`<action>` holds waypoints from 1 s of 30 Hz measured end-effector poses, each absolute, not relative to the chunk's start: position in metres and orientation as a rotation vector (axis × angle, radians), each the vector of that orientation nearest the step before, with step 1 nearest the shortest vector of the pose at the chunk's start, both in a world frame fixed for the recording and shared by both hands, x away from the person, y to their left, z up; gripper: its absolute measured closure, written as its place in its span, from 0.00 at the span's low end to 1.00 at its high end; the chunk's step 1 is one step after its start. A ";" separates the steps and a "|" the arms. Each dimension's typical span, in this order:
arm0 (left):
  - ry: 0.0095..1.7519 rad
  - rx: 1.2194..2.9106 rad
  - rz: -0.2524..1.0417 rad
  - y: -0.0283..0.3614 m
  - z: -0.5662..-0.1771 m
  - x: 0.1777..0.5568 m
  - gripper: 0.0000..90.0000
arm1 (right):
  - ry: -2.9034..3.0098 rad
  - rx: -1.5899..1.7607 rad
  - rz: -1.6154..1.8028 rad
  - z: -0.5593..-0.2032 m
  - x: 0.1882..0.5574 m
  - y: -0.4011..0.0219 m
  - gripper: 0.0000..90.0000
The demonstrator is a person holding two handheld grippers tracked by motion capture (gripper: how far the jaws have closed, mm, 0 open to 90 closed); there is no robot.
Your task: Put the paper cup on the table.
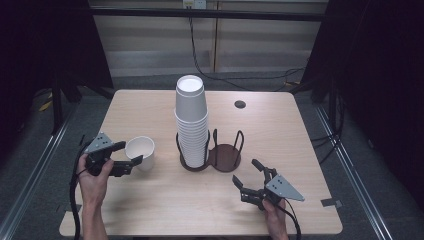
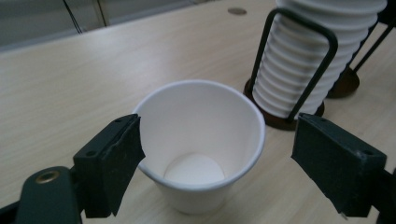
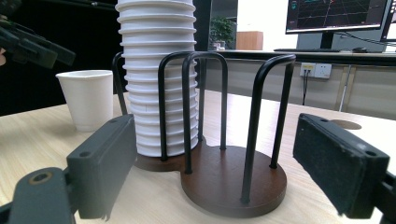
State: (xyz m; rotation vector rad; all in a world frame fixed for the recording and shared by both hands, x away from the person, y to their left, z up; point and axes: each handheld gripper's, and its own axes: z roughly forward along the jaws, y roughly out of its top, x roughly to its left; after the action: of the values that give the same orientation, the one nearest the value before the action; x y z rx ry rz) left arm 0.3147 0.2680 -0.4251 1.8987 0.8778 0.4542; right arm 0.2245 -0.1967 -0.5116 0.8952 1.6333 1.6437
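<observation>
Single cup point(image 1: 140, 150) left of cup stack point(image 1: 191, 120) in holder point(image 1: 210, 156)

We find no text, label, brand, number or sign that we can read. The white paper cup point(image 2: 201, 140) and the stack of cups point(image 1: 191, 120) are plain, and the cup holder point(image 3: 219, 182) and the worktop point(image 1: 280, 145) carry no writing. In the right gripper view a monitor point(image 3: 338, 14) far behind the worktop shows coloured lines and small marks, too small and blurred for us to make out.
</observation>
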 end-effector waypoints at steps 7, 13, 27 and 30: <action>0.834 1.792 0.435 0.261 -0.422 0.302 0.18 | 1.634 0.894 1.644 -0.512 0.225 -0.197 0.15; 0.797 1.701 0.460 0.250 -0.425 0.291 0.18 | 1.635 0.895 1.645 -0.512 0.224 -0.197 0.15; 0.731 1.678 0.476 0.201 -0.444 0.272 0.17 | 1.637 0.889 1.650 -0.512 0.224 -0.197 0.15; 0.691 1.685 0.479 0.191 -0.451 0.269 0.17 | 1.637 0.889 1.650 -0.512 0.224 -0.197 0.15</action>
State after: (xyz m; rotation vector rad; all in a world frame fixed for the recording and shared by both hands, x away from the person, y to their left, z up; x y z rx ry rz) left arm 0.2690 0.1909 -0.4507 1.6846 0.6914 0.4786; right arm 0.2243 -0.1971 -0.5117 0.8890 1.6368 1.6500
